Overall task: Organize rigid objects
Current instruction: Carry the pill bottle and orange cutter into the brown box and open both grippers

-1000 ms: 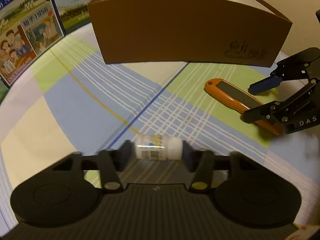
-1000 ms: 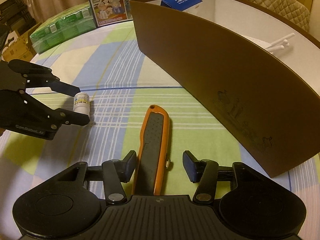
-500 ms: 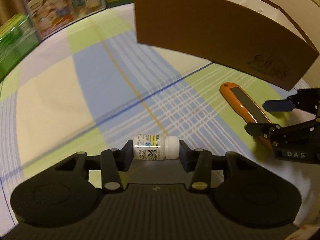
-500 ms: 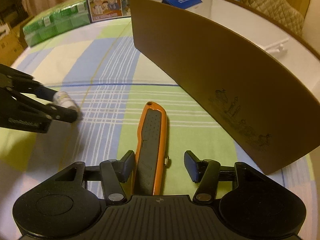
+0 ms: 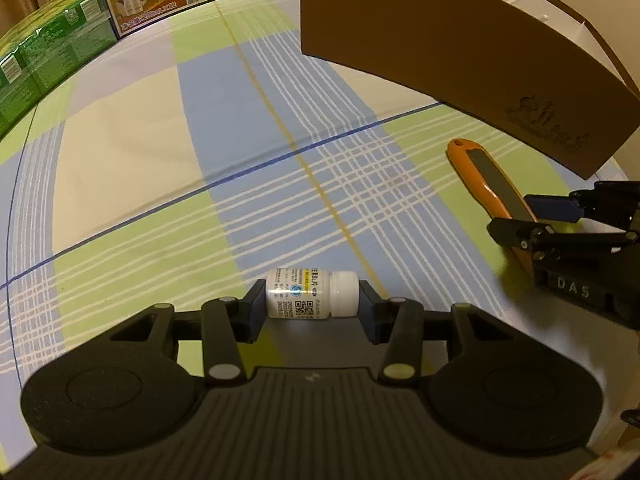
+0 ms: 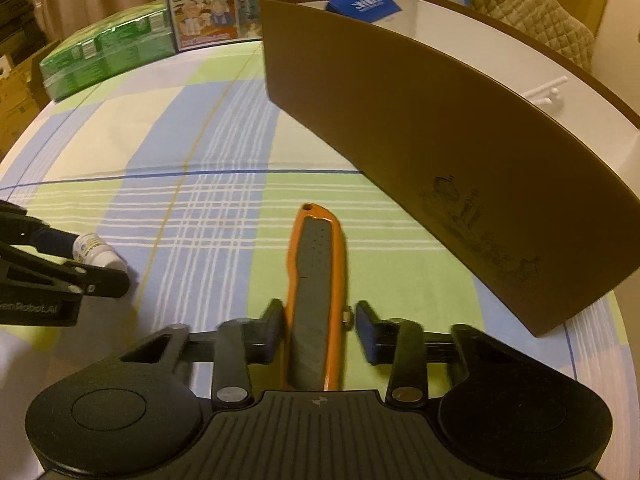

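My left gripper [image 5: 312,304] is shut on a small white pill bottle [image 5: 312,294], held sideways by its base and cap above the checked cloth; it also shows in the right wrist view [image 6: 96,254]. My right gripper [image 6: 316,326] is open around an orange and grey utility knife [image 6: 316,280] lying on the cloth; the left finger touches it, the right finger stands a little off. The knife also shows in the left wrist view [image 5: 484,176]. A brown cardboard box [image 6: 420,128] with a white inside stands beyond the knife.
Inside the box lie a blue packet [image 6: 364,4] and white sticks [image 6: 548,92]. A green carton pack [image 6: 104,48] and printed milk cartons [image 6: 212,4] stand at the cloth's far edge. A quilted chair back [image 6: 532,20] is behind the box.
My left gripper has lifted and swung left with the bottle. My right gripper's fingers have narrowed around the knife, which has not moved.
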A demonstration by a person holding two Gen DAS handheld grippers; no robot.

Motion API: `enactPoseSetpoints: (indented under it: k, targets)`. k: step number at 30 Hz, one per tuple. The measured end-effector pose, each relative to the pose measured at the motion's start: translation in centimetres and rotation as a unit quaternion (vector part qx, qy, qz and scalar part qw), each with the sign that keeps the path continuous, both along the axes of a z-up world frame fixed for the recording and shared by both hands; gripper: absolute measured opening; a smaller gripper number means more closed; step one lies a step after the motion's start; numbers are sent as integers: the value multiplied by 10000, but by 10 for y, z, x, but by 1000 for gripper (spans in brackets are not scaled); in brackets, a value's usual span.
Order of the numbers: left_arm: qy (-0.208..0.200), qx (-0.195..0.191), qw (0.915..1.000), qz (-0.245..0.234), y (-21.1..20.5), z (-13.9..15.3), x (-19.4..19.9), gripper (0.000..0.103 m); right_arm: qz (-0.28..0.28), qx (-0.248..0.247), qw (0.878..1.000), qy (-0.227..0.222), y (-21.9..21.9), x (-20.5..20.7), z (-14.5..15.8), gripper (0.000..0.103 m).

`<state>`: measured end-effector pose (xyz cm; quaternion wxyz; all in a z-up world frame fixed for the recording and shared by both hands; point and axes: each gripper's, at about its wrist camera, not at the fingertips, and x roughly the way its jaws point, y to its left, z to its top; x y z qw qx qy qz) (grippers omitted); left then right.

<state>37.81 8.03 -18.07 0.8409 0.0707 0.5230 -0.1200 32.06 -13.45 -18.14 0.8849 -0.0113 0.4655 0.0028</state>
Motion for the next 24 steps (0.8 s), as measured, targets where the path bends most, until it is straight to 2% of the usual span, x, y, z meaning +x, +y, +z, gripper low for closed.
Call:
enactPoseSetpoints:
  k: [15, 24]
  targets:
    - [-18, 87, 9999, 143, 2, 1, -11, 42, 61, 8, 10000, 13, 0, 1, 1, 33]
    - [-169, 73, 9998, 82, -5, 19, -12, 42, 330, 177, 9993, 68, -7, -2, 11, 32]
